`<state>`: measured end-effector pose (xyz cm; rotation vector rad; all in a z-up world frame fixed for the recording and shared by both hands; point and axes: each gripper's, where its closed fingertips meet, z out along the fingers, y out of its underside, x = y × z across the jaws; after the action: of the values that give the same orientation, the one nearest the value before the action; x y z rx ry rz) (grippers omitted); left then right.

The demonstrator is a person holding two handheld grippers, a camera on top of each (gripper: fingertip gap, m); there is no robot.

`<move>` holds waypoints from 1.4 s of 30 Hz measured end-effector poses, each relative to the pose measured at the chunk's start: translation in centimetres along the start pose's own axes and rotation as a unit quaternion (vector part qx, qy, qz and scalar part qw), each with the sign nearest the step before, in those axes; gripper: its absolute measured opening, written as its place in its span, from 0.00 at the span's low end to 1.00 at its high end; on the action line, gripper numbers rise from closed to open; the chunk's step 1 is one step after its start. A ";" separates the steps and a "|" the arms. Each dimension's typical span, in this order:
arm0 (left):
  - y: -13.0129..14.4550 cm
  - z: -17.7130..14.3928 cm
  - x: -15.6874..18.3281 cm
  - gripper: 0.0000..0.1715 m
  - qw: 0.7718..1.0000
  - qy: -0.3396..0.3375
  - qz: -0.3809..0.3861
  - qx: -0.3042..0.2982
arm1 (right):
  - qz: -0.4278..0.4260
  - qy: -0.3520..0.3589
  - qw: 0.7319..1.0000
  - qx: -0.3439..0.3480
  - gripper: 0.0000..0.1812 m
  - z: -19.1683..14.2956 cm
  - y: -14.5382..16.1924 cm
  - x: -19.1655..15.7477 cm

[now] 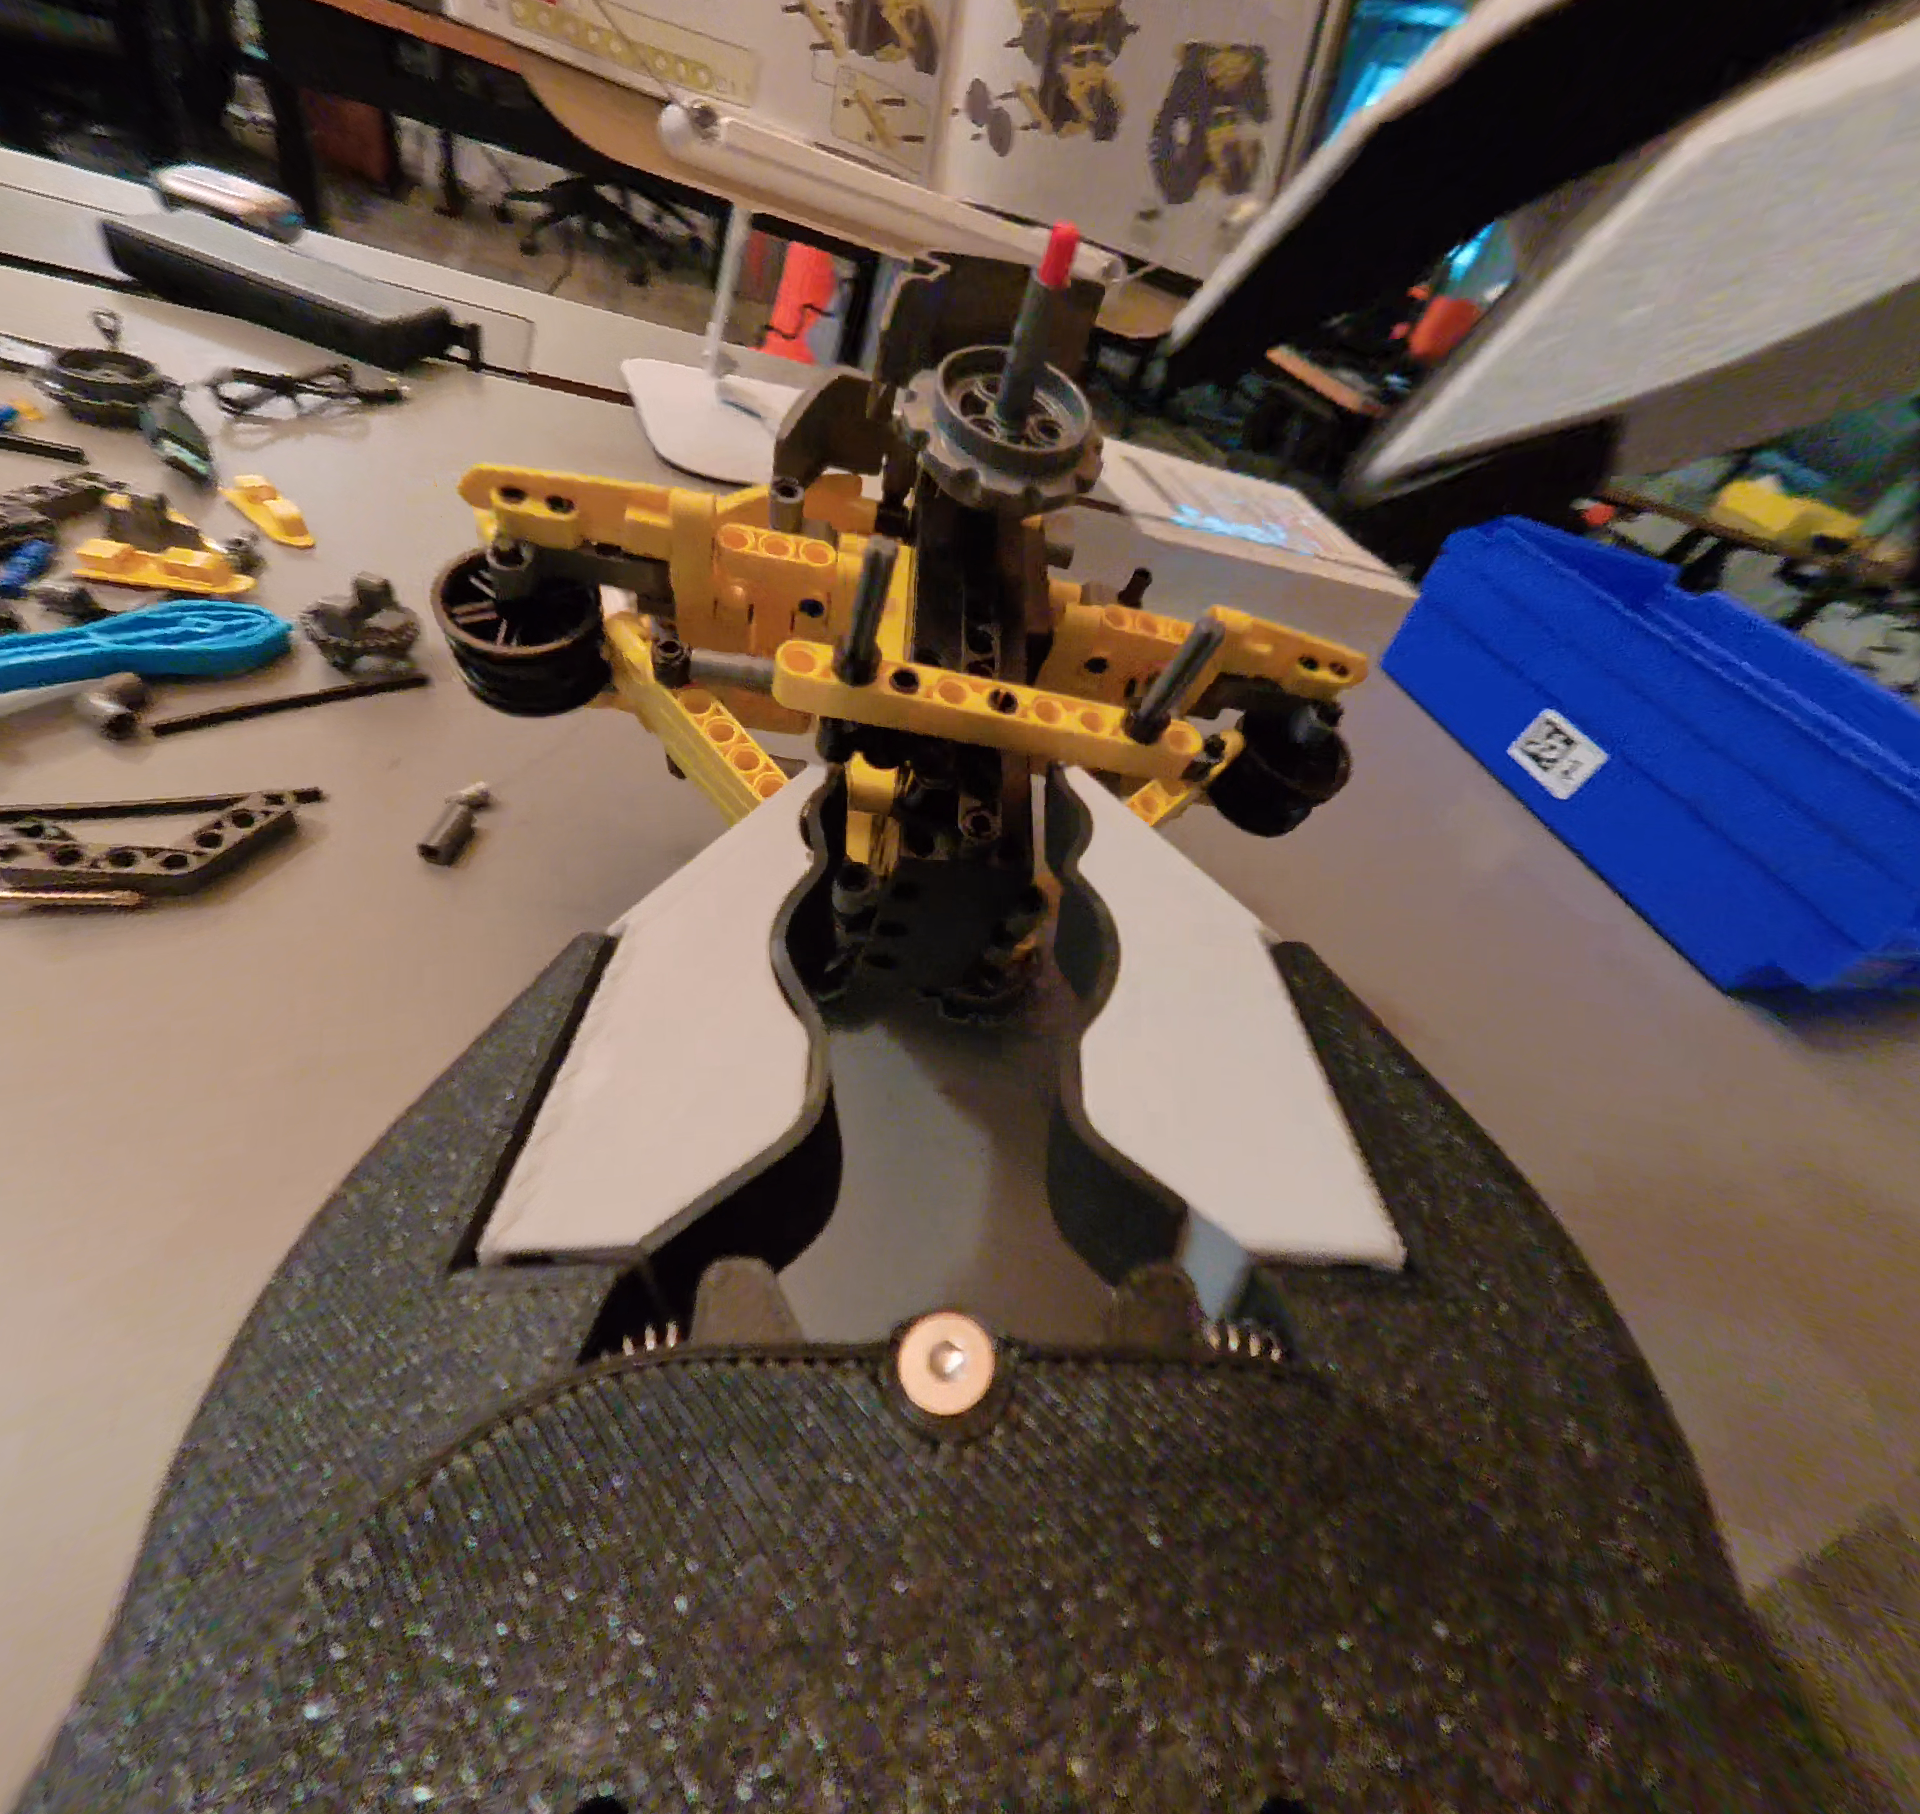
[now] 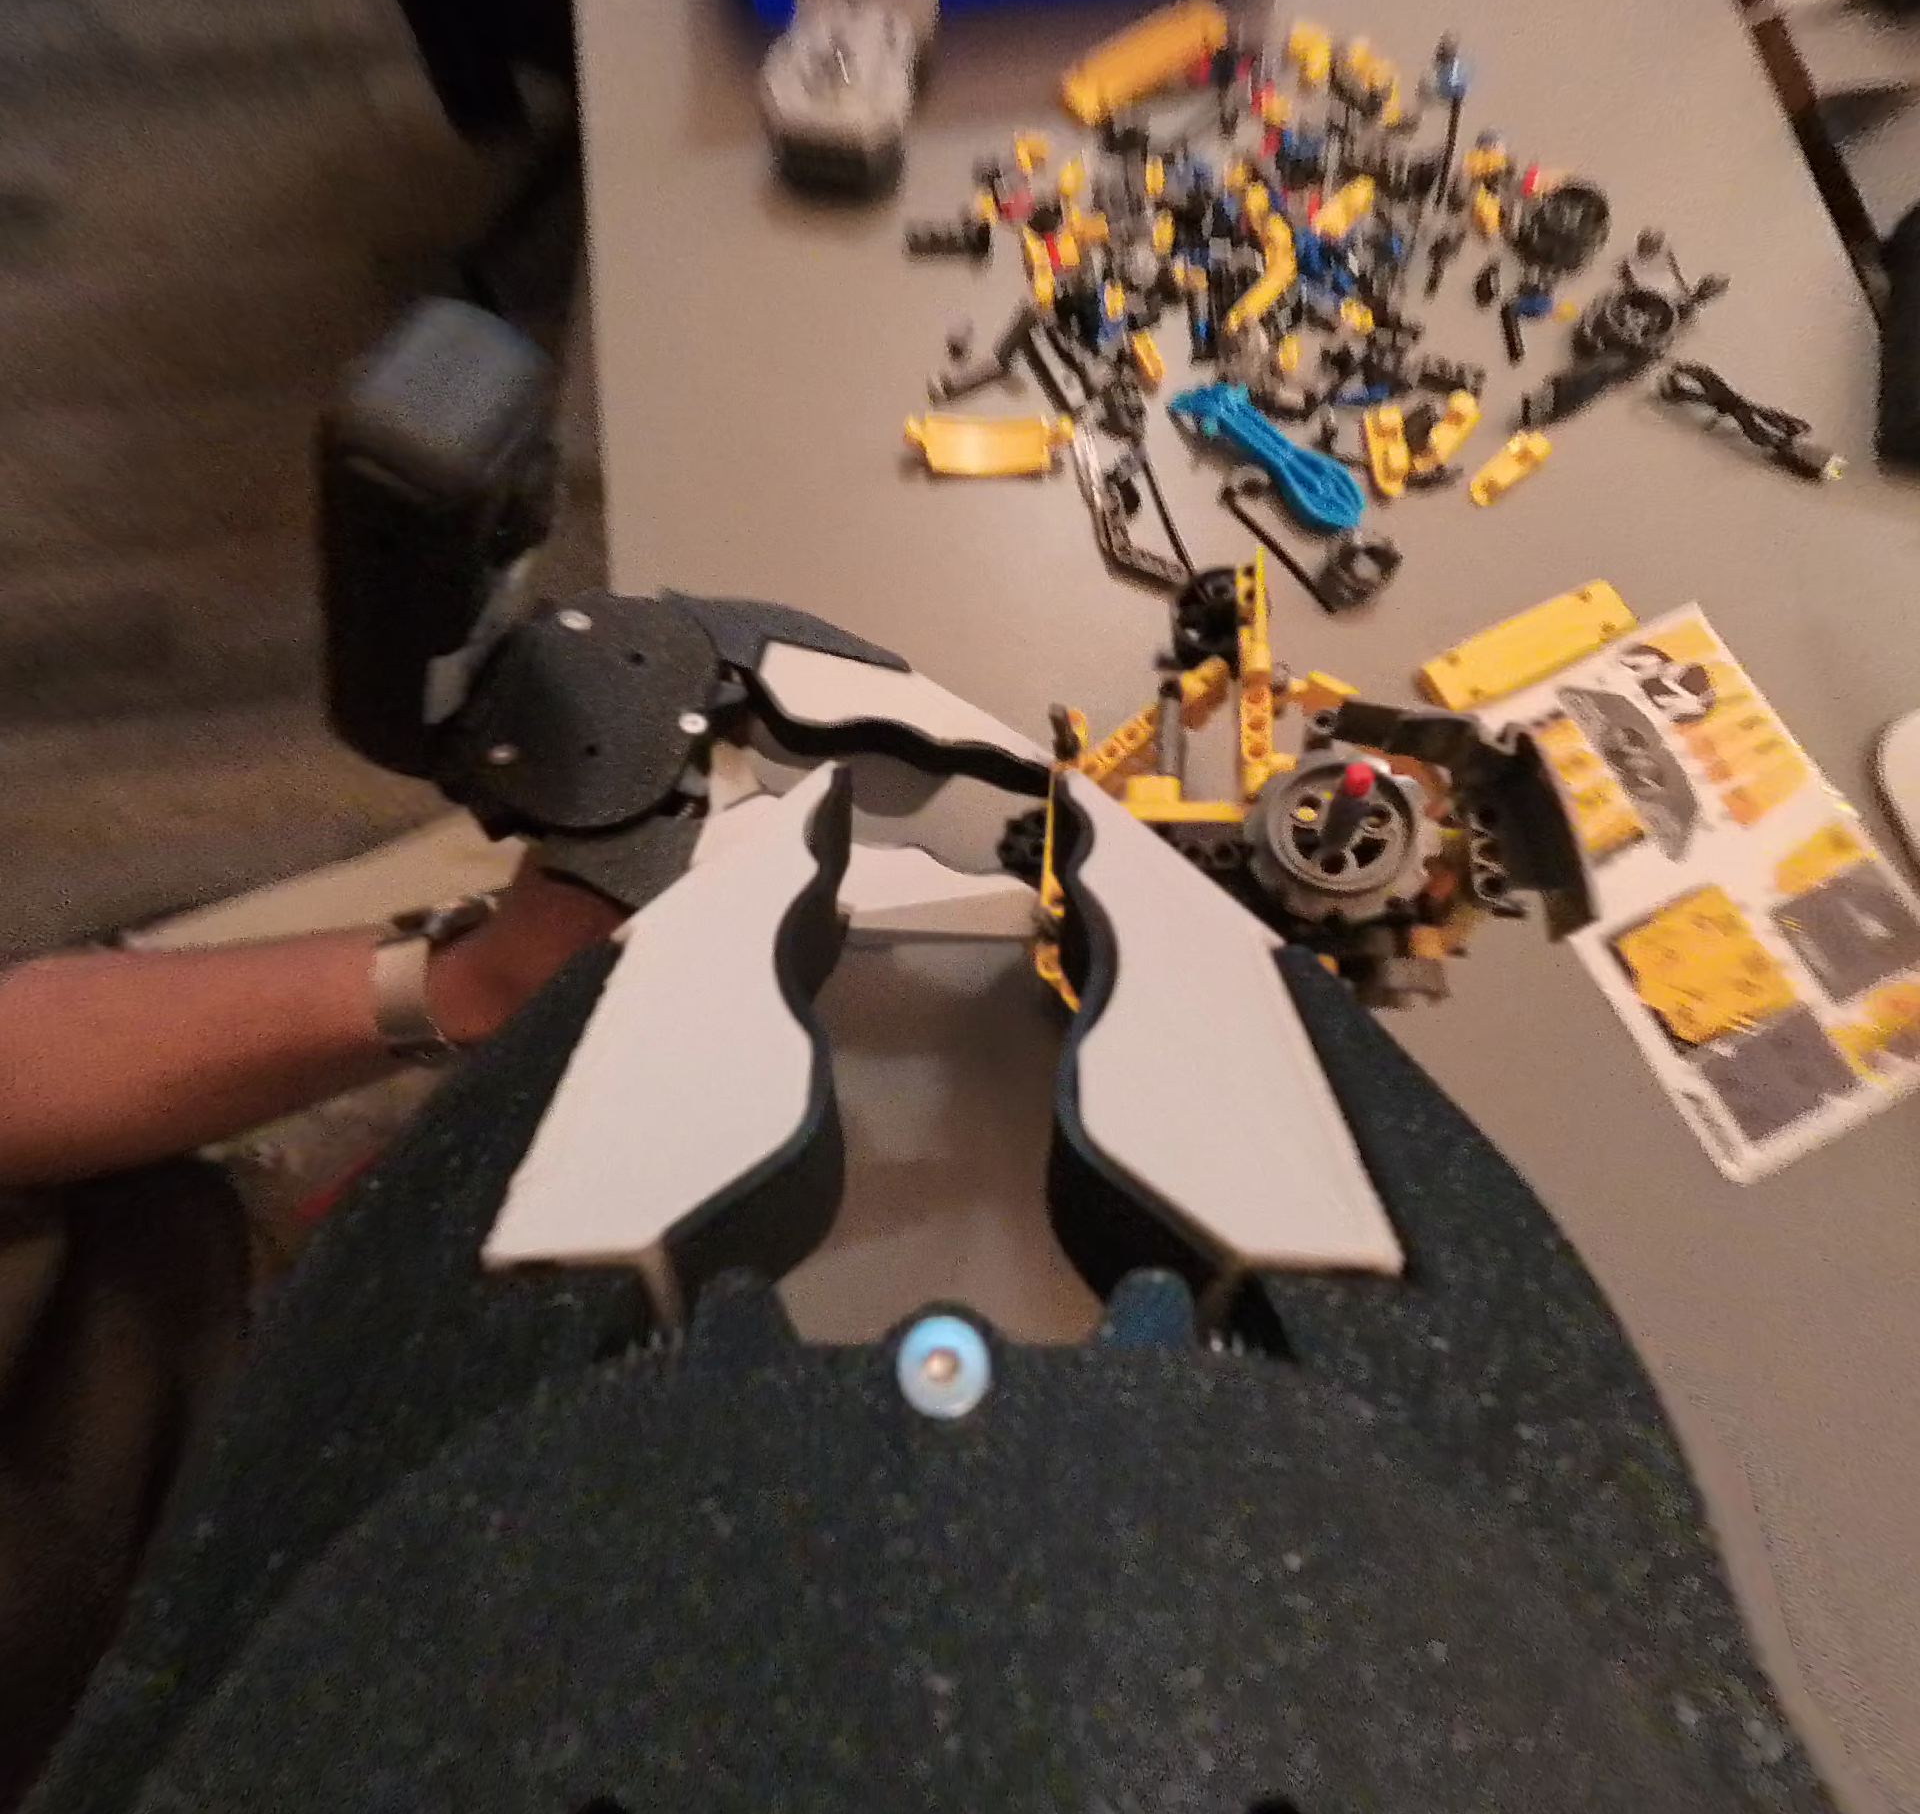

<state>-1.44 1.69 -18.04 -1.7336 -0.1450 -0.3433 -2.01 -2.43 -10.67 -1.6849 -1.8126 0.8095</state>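
Note:
My left gripper (image 1: 935, 814) is shut on the lower black part of a yellow and black brick model (image 1: 904, 642) and holds it above the grey table (image 1: 312, 1037). The model carries black wheels and a grey gear (image 1: 1003, 424) on a dark axle with a red tip. My right gripper (image 2: 951, 798) is open and hovers just over the left gripper (image 2: 1013, 798) and the model (image 2: 1226, 777). Its right finger (image 2: 1174, 985) is close beside a thin yellow beam. It also shows in the left wrist view (image 1: 1268, 414), large at the upper right.
A blue bin (image 1: 1683, 756) stands right of the model. Loose bricks (image 2: 1299, 237) and a blue band (image 1: 135, 642) lie spread on the table. An open instruction booklet (image 1: 935, 29) stands behind on a white stand. A printed sheet (image 2: 1714, 881) lies near the model. A person's forearm (image 2: 187, 1037) is at the left. The gap from one gripper's tips to the other's is roughly 8 centimeters.

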 end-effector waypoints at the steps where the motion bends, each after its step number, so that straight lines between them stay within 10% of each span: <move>1: 0.2 -0.2 0.3 0.23 1.000 0.018 -0.008 -0.006 | 0.019 -0.023 0.999 0.045 0.21 -0.6 0.0 -0.4; 6: 0.3 -3.2 2.3 0.37 0.992 0.124 -0.005 -0.007 | 0.117 -0.113 0.951 0.264 0.18 -5.7 -0.2 0.2; 15: -0.8 -6.0 -0.7 0.37 0.985 0.156 0.045 -0.066 | 0.069 0.059 0.928 0.361 0.23 -7.8 3.4 3.0; 22: -2.8 -6.3 -0.3 0.36 0.945 0.285 -0.138 -0.082 | 0.128 0.057 0.928 0.346 0.25 -5.6 4.3 2.0; 42: -2.4 -2.4 -1.0 0.28 0.852 0.383 -0.321 -0.158 | 0.315 -0.048 0.888 0.332 0.29 1.7 6.3 0.5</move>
<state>-3.46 -0.05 -15.73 -1.6923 -0.0789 -1.6004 1.01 -1.82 -16.45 -1.7451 -0.8237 1.5859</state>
